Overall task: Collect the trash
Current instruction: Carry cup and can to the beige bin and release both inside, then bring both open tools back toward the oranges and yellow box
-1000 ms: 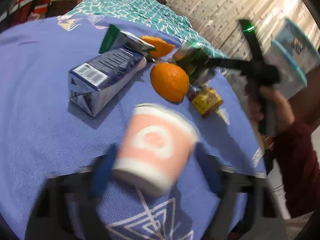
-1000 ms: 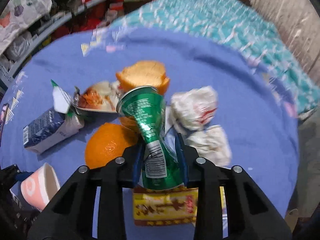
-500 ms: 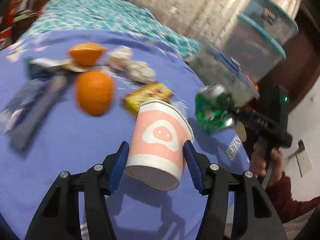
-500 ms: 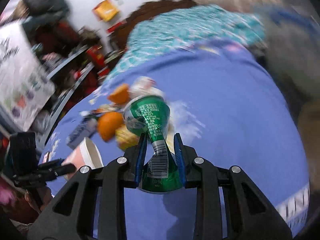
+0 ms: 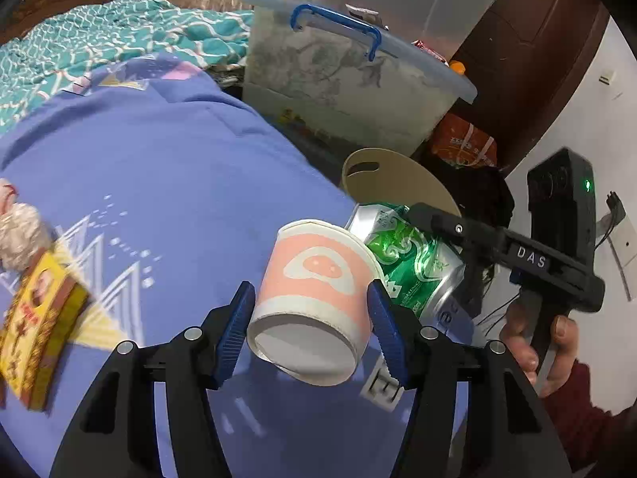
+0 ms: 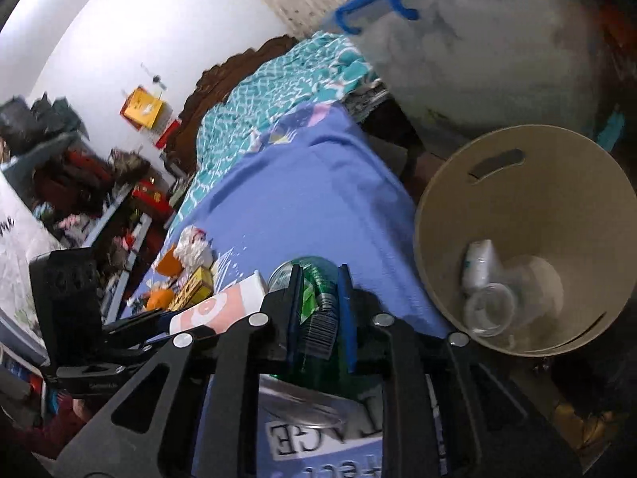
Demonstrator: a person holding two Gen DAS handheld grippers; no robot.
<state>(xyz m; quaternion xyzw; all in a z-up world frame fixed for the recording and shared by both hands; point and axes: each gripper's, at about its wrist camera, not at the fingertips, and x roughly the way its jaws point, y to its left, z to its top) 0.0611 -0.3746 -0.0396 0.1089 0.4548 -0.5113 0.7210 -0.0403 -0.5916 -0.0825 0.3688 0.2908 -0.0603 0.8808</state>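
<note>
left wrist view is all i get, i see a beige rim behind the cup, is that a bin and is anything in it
Observer: Yes, the right wrist view looks down into the beige bin. A clear plastic cup lies at its bottom.
Operator: anything else in there
Observer: A white crumpled container rests just above that cup.
Operator: is the can over the bin yet
Observer: Not yet. The green can, clamped in the right gripper, sits over the blue cloth, left of the bin's rim in that view.
Operator: and my cup
Observer: The pink paper cup shows left of the can, farther from the bin.
</note>
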